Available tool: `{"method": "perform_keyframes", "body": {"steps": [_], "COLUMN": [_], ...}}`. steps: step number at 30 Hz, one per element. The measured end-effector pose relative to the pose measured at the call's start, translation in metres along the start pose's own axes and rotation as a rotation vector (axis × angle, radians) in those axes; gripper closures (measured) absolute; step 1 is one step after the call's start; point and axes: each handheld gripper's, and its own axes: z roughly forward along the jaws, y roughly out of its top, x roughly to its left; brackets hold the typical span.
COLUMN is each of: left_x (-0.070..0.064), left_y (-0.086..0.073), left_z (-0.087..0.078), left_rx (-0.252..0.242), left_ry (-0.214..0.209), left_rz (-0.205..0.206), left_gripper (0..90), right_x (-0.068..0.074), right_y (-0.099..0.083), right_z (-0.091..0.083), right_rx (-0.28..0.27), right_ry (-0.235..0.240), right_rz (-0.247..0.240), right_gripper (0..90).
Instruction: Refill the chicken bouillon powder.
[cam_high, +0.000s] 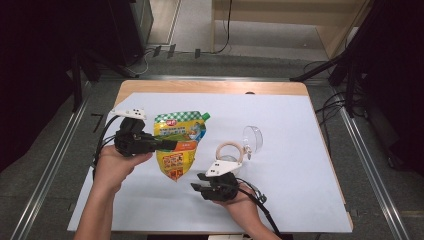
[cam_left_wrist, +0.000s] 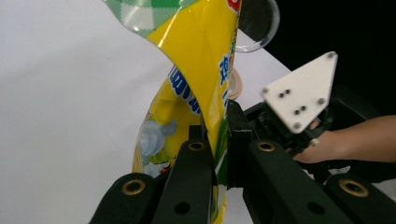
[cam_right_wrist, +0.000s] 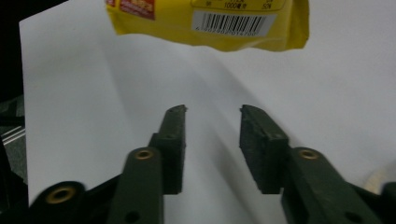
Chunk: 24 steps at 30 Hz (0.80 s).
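yellow, green-checked pouch (cam_high: 178, 145), seemingly crumpled

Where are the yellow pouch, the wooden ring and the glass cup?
yellow pouch (cam_high: 176, 150), high view, printed front panel.
wooden ring (cam_high: 220, 149), high view, left edge of the hoop.
glass cup (cam_high: 256, 138), high view, clear side wall.

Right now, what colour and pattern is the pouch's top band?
Green-and-white check above the yellow pouch body, clearest in the high view.
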Motion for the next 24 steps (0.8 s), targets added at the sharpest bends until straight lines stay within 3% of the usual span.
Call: {"method": "perform_keyframes", "body": {"steps": [3, 8, 14, 16, 18, 20, 24], "left_x": [-0.007, -0.02, -0.034, -0.034, -0.034, -0.033, -0.03], "left_y": [0.002, 0.003, 0.004, 0.004, 0.003, 0.002, 0.0], "left_z": [0.001, 0.002, 0.001, 0.002, 0.002, 0.003, 0.007], "left_rx": [0.008, 0.022, 0.043, 0.054, 0.051, 0.055, 0.047], "left_ry": [-0.016, -0.057, -0.107, -0.123, -0.122, -0.116, -0.103], "left_rz": [0.017, 0.028, 0.03, 0.006, -0.005, -0.018, -0.04], "left_gripper": [90.0, 90.0, 90.0, 90.0, 90.0, 90.0, 90.0], "right_x": [0.0, -0.002, -0.005, -0.003, 0.0, 0.005, 0.01], "right_y": [0.0, -0.004, -0.005, -0.004, -0.002, -0.002, -0.001], "right_z": [0.005, 0.006, 0.004, 0.002, 0.001, 0.001, 0.005], "right_rx": [-0.007, -0.03, -0.067, -0.108, -0.106, -0.134, -0.088], "right_ry": [-0.007, -0.039, -0.068, -0.088, -0.118, -0.093, -0.058], "right_rz": [0.01, 0.015, 0.022, -0.015, -0.065, -0.096, -0.099], "right_gripper": [72.8, 78.9, 79.3, 77.2, 76.1, 71.1, 71.1]}}
